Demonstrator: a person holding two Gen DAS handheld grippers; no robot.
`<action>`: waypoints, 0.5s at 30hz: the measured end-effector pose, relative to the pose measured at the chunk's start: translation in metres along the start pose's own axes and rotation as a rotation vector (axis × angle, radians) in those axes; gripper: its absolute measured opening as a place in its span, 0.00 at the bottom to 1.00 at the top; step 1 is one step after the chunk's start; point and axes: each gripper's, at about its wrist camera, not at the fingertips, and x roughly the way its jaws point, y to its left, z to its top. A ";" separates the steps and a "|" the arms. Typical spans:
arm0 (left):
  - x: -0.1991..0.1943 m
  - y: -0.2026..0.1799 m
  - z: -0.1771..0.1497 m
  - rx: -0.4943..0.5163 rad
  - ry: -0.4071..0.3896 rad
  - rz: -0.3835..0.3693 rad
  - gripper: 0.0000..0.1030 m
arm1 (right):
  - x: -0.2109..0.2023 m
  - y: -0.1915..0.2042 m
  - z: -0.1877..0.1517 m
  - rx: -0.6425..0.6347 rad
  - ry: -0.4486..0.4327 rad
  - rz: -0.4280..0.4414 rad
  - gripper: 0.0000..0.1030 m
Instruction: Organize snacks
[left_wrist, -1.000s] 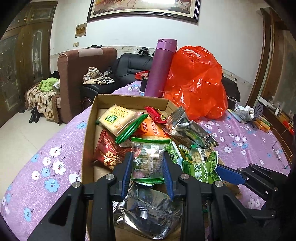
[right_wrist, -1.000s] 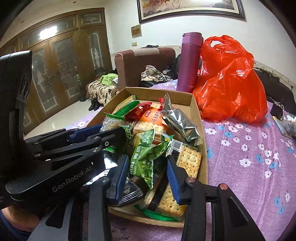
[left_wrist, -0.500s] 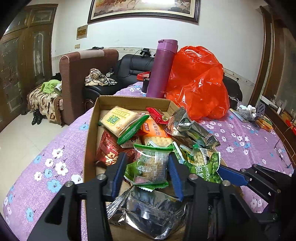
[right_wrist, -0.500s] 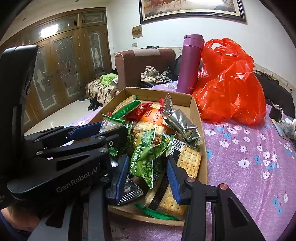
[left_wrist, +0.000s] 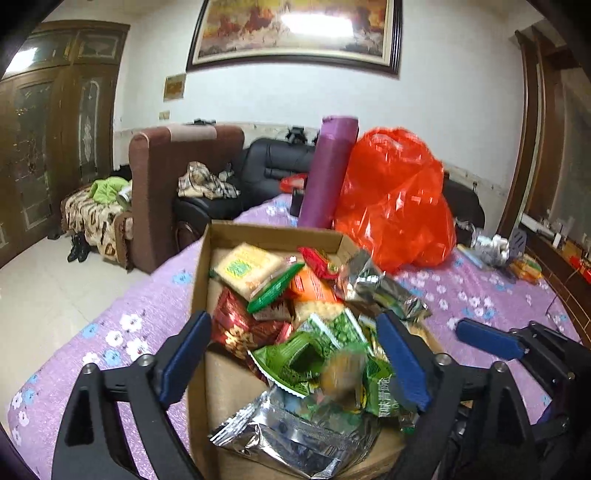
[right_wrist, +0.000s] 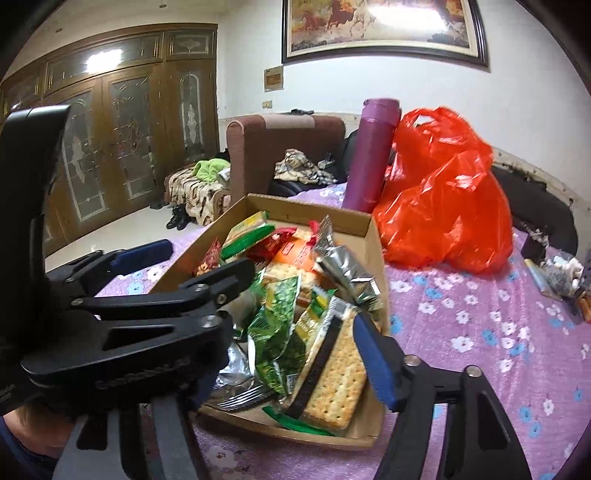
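Note:
A cardboard box full of snack packets sits on the purple flowered tablecloth; it also shows in the right wrist view. My left gripper is wide open above the box's near end, over a blurred green-edged clear packet that lies loose on the pile. My right gripper hovers open over the green pea packet and a cracker pack; its left finger is hidden behind the left gripper's body. A silver packet lies at the near edge.
A tall purple flask and an orange plastic bag stand just behind the box. Small items lie at the table's far right. A brown armchair and black sofa stand beyond the table.
My left gripper opened wide and let go of the green-edged packet, which dropped onto the pile. The right gripper rose slightly and stayed open.

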 end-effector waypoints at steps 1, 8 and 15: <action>-0.004 0.000 0.001 0.001 -0.025 0.009 0.93 | -0.003 0.000 0.000 -0.004 -0.005 -0.013 0.83; -0.031 -0.005 0.003 0.023 -0.154 0.059 1.00 | -0.034 -0.011 -0.004 -0.041 -0.005 -0.102 0.94; -0.035 -0.027 -0.012 0.090 -0.041 0.101 1.00 | -0.072 -0.051 -0.033 0.054 -0.042 -0.188 0.99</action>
